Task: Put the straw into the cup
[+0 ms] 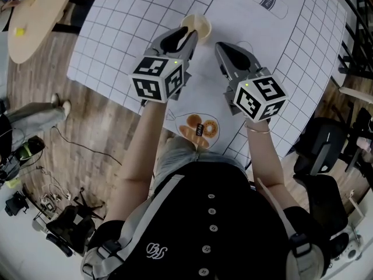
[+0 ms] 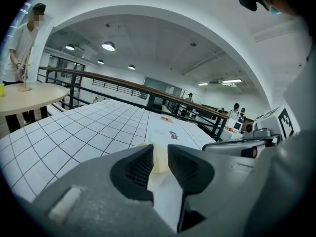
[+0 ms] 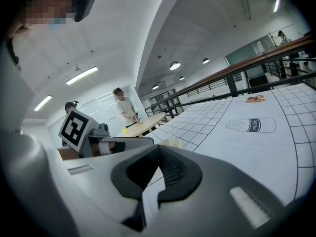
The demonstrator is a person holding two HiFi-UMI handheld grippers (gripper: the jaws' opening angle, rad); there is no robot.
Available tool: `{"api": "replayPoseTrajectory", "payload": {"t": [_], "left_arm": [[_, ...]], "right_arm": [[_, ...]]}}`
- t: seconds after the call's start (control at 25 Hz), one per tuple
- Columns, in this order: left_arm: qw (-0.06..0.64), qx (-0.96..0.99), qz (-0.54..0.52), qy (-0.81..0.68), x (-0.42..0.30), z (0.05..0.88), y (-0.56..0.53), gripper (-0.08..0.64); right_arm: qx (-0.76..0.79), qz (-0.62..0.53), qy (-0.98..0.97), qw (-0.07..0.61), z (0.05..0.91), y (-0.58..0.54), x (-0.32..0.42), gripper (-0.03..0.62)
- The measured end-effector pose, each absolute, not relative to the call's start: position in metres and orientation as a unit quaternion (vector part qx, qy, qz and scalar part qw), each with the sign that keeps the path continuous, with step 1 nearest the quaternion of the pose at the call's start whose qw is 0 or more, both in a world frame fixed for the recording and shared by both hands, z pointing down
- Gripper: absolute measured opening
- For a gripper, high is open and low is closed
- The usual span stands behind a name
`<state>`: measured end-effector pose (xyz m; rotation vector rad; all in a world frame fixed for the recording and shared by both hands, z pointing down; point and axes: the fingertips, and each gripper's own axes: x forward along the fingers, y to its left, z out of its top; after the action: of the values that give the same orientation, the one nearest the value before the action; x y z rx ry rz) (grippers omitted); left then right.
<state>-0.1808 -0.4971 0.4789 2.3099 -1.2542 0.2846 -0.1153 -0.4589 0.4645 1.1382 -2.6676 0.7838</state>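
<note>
A cream paper cup [image 1: 195, 23] stands on the white gridded mat [image 1: 128, 34]. My left gripper [image 1: 191, 37] reaches it from the near side, and its tips overlap the cup's near edge. In the left gripper view the cup [image 2: 159, 158] fills the narrow gap between the jaws, which look closed on it. To the cup's right, a short way off, is my right gripper [image 1: 224, 49]. Its jaws meet at the tips with nothing visible between them, and the cup [image 3: 171, 142] shows just beyond them. No straw is visible in any view.
The mat carries printed pictures: a milk bottle [image 1: 269, 0] at the far right and doughnuts [image 1: 199, 128] at the near edge. A round wooden table [image 1: 29, 22] stands to the left. Chairs [image 1: 317, 156] and cables crowd the floor around me.
</note>
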Motion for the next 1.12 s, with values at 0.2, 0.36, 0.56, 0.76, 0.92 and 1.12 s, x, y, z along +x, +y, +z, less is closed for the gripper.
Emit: {"api": "replayPoseTrajectory", "payload": {"t": [0.2,0.36,0.56,0.76,0.92,1.12], "left_arm": [[0.24,0.86,0.096,-0.441,-0.174,0.465,-0.475,0.091],[0.232,0.87,0.085,-0.427,-0.168,0.45,-0.453,0.086],[0.211,0.876,0.07,-0.427,-0.168,0.429,-0.431,0.0],[0.243,0.885,0.028,-0.396,-0.165,0.425,-0.41,-0.002],[0.244,0.889,0.026,-0.387,-0.162,0.424,-0.396,-0.002],[0.249,0.887,0.044,-0.385,-0.163,0.431,-0.378,-0.002]], "right_arm": [[0.377,0.257,-0.887,0.076,0.458,-0.448,-0.119,0.0],[0.375,0.252,-0.888,0.084,0.452,-0.435,-0.123,0.0],[0.368,0.248,-0.892,0.086,0.445,-0.419,-0.127,-0.002],[0.353,0.247,-0.901,0.049,0.424,-0.404,-0.131,0.0],[0.354,0.228,-0.905,0.055,0.417,-0.397,-0.129,0.0],[0.359,0.215,-0.905,0.074,0.421,-0.388,-0.131,0.0]]}}
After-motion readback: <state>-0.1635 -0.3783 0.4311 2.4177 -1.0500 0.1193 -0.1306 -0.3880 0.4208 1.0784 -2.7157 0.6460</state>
